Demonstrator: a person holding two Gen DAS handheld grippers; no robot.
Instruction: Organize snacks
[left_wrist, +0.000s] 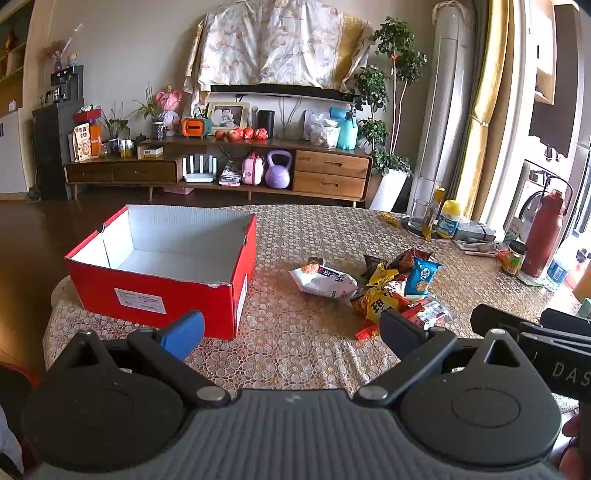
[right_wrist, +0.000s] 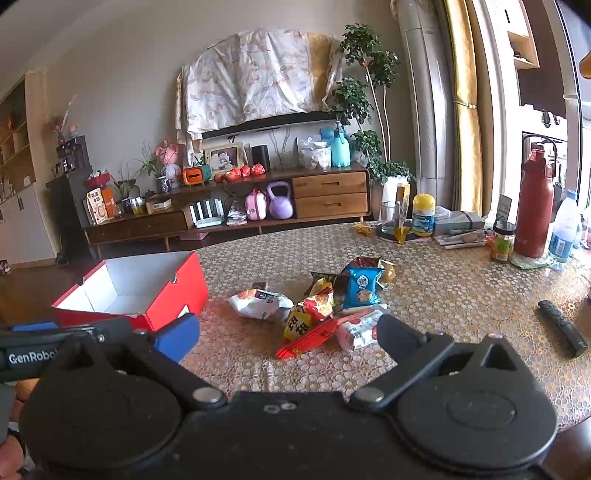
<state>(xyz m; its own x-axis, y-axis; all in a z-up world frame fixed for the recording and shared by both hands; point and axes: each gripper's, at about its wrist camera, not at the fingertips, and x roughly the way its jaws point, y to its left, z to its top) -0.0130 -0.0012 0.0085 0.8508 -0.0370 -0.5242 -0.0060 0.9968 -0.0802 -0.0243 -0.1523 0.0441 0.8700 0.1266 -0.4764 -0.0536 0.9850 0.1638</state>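
An open red box (left_wrist: 155, 291) with a white empty inside stands on the table at the left; it also shows in the right wrist view (right_wrist: 170, 295). A pile of snack packets lies to its right: a white packet (left_wrist: 325, 282), a yellow packet (left_wrist: 380, 295) and a blue packet (left_wrist: 421, 277). The right wrist view shows the white packet (right_wrist: 258, 301), the blue packet (right_wrist: 362, 288) and a flat red packet (right_wrist: 306, 339). My left gripper (left_wrist: 291, 332) is open and empty, near the box. My right gripper (right_wrist: 288, 338) is open and empty, just short of the pile.
A patterned cloth covers the table (left_wrist: 295, 354). A black remote (right_wrist: 561, 328) lies at the right. A red flask (right_wrist: 535, 206), a water bottle (right_wrist: 563, 230), jars, a glass (right_wrist: 391, 218) and papers stand at the far right edge. A TV cabinet (left_wrist: 221, 166) stands behind.
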